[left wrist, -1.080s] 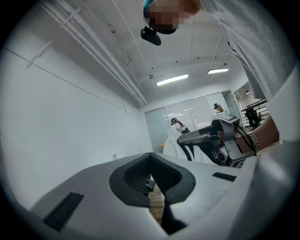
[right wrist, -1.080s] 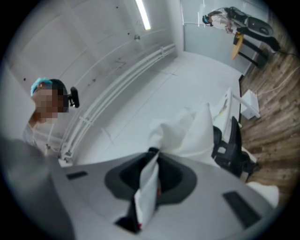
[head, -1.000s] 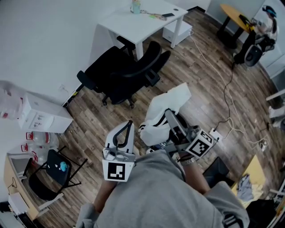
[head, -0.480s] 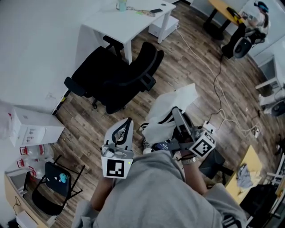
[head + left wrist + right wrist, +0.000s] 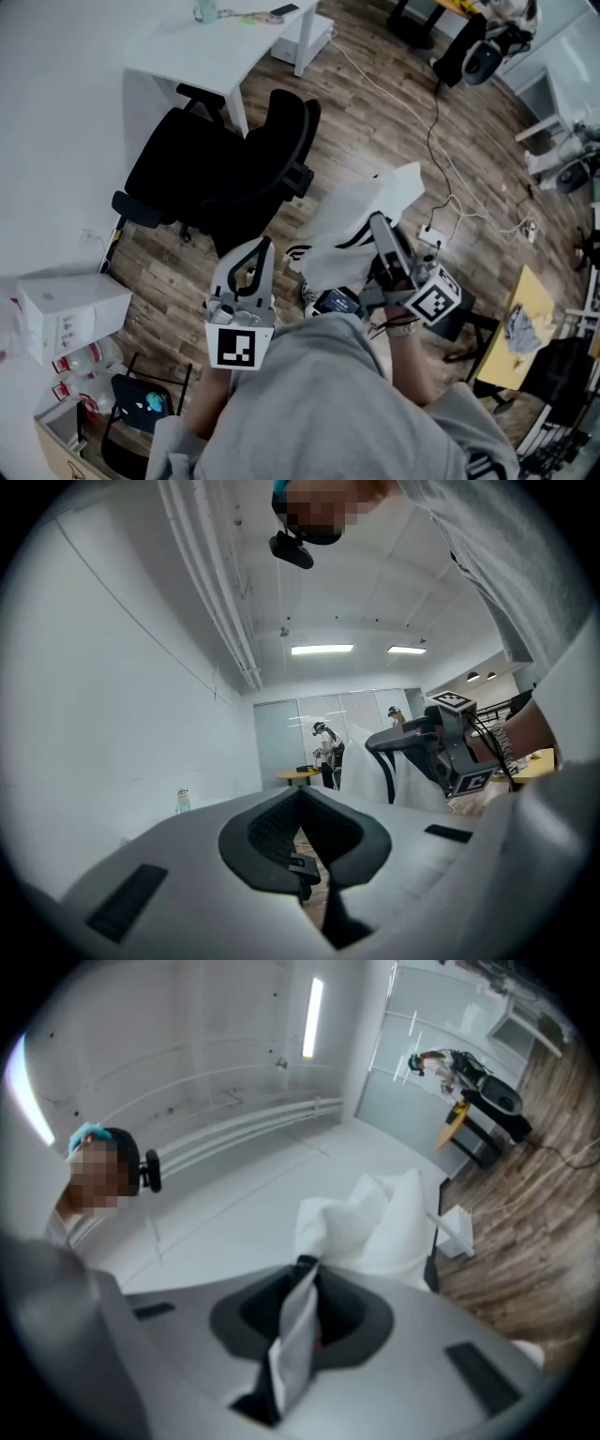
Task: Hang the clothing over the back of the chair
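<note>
Currently: right gripper [image 5: 305,1269] jaws are pinched tight on a fold of the white clothing [image 5: 384,1222], and the rest bunches up past the tips. Left gripper [image 5: 300,794] jaws are closed tip to tip, nothing between them. Head view: both grippers sit side by side at frame centre, pointing up-frame from the grey sweatshirt [image 5: 319,403], left one level. Clothing hangs off the right gripper, lower right of the black chair [image 5: 234,169], clear of its back. White desk [image 5: 206,56] upper left.

Left gripper [image 5: 265,246] level, fingers together, empty; right gripper [image 5: 377,221] tilted up, fingers pinching the clothing [image 5: 345,217].
</note>
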A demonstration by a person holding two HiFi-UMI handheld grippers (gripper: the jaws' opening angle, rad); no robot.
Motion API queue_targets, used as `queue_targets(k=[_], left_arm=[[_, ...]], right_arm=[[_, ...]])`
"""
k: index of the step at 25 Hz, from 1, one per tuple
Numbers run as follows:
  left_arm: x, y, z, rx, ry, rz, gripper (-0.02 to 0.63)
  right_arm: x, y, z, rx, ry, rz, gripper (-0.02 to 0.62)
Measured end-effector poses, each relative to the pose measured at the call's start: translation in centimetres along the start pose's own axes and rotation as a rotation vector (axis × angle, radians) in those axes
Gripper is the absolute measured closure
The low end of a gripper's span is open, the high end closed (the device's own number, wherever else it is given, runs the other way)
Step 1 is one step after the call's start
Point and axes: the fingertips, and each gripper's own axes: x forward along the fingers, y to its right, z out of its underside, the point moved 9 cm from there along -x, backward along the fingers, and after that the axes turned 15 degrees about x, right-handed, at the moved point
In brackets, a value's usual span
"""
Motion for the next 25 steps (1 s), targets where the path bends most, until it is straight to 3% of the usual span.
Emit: queue_targets(k=[25], left_arm=[[2.7,-5.4,1.5,-0.007,0.154,0.137,0.571]], right_arm=[[7.5,-5.1,-3.0,-0.175,0.096,0.009,0.532]])
